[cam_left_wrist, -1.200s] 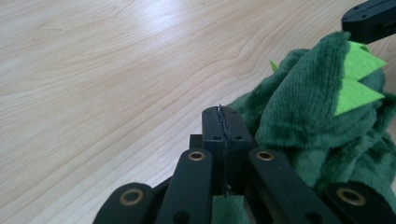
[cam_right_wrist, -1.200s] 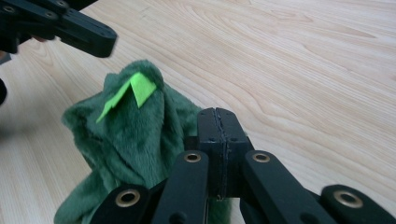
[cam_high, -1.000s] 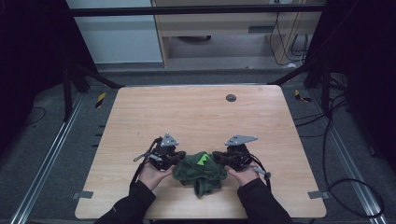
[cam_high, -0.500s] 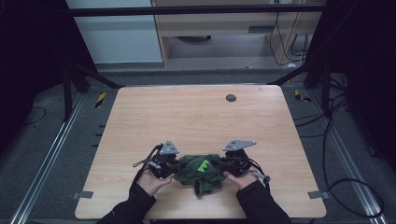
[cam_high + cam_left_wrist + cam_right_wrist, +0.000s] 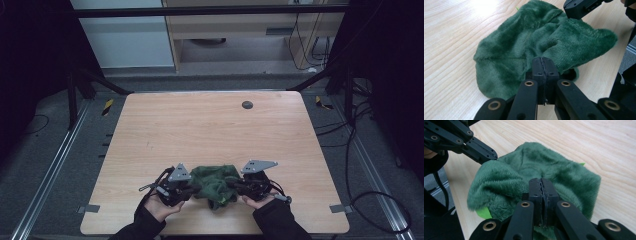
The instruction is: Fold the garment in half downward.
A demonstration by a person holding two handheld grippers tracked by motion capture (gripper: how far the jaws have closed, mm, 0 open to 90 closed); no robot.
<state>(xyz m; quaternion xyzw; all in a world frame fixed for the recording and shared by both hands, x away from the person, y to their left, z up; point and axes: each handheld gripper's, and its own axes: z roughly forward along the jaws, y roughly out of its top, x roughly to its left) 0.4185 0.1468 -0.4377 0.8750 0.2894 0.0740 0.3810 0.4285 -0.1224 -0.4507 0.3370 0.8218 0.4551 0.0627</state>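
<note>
**Wood table, green plush cloth pinched from both sides**

Pale wood runs under everything you are working on, and the cloth [image 5: 216,182] sits near your edge of the table [image 5: 210,125], bunched into a soft heap between your two hands. It is a dark green plush piece, fleecy and limp, with a bright green tab [image 5: 483,213] peeking out at its underside in the right gripper view. Judge it light and floppy: it will sag and fold wherever you do not hold it, and the pile gives decent friction, so it should not slide out easily. Nothing about it looks fragile.

Your left tongs [image 5: 544,65] are pressed together, with a fold of the cloth's near edge caught at their tips. Your right tongs [image 5: 542,187] also stand together, nipping the plush on the opposite side. In the high view the left tongs [image 5: 192,186] and right tongs [image 5: 234,183] face each other across the heap, each touching it.

Best hold is on an edge or a corner, not the thick middle, where you would only gather layers. If you mean to spread it, take two well-separated edge points and draw them apart level; a pinch on fuzz alone could slip.

Farther off, a small dark disc [image 5: 247,105] lies near the table's far edge, well apart from the cloth.
</note>
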